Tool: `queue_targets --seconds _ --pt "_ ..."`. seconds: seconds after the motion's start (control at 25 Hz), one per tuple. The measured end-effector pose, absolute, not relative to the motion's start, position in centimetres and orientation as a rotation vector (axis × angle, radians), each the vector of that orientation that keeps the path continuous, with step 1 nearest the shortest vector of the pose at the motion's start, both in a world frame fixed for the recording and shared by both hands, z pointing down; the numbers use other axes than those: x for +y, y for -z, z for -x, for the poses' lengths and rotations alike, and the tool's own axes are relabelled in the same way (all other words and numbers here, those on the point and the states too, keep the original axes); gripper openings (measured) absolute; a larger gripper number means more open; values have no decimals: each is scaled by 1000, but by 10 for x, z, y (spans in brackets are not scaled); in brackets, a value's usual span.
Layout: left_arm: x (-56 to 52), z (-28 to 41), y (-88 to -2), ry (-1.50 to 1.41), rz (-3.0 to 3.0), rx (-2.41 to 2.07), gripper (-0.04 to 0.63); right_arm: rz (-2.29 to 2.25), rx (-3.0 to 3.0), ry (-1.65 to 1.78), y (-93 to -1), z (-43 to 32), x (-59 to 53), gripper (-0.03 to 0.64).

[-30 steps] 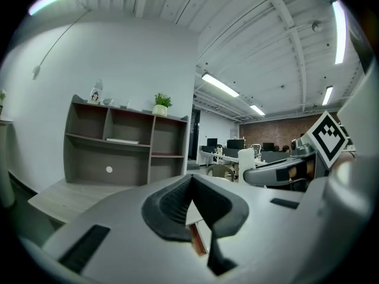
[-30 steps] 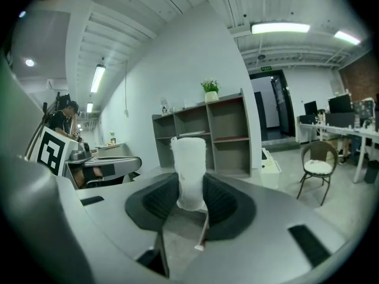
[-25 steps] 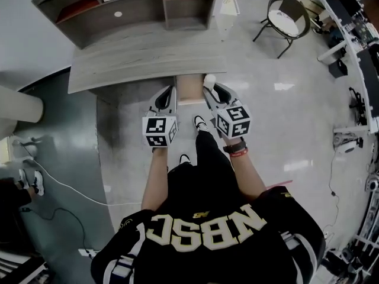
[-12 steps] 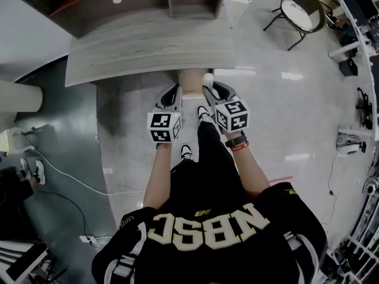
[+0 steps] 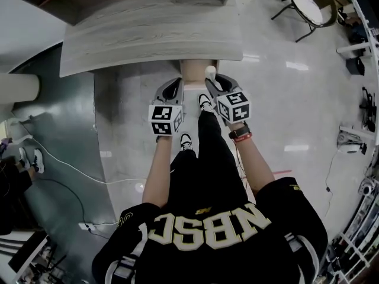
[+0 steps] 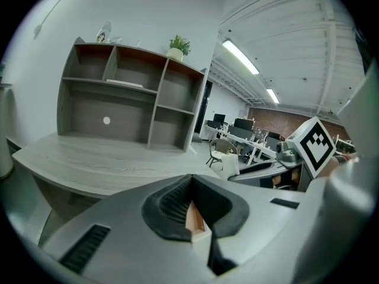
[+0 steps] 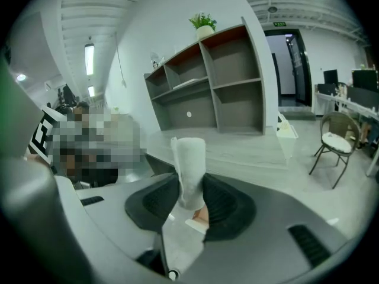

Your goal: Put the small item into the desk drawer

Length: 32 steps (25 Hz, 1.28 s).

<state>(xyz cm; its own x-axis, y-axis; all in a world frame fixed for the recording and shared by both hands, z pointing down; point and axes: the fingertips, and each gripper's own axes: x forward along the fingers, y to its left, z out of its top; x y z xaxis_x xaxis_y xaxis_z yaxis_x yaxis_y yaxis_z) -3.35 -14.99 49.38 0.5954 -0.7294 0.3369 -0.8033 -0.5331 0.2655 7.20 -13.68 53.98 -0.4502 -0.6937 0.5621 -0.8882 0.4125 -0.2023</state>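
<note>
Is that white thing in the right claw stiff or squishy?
Probably soft: the white roll looks like cloth or paper, narrowing where the right gripper squeezes it. Likely light and fairly firm, since it stands upright above the jaws without sagging. Its matte surface seems unlikely to slip.

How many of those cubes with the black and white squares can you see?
2. One marker cube sits on the left gripper, the other on the right gripper. None seem hidden.
</note>
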Motion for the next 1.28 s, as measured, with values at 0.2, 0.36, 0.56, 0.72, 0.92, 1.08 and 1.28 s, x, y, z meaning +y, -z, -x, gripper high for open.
queue_targets --seconds 0.2,0.36,0.56,0.72,0.92,1.08,1.28 --pt "-153 32 -514 -296 -2411 -1220 12 -1272 -2254 -653 -566 -71 -143 133" --pt "-158 26 -530 -316 -2392 -1211 12 -1185 -2230 -619 -590 -71 -145 133" --pt "-163 20 -549 -339 -2366 -1202 12 -1085 -2218 -613 -618 -71 -145 133" --pt "-166 14 -565 -347 -2346 -1199 12 -1008 -2196 -588 -644 -73 -147 133" --pt "-161 17 -587 -383 -2319 -1191 12 -920 -2164 -559 -671 -65 -147 133" --pt "-163 15 -601 -364 -2288 -1172 12 -853 -2134 -517 -694 -65 -155 133" --pt "-164 14 -629 -390 -2261 -1145 12 -792 -2090 -470 -724 -67 -165 133"
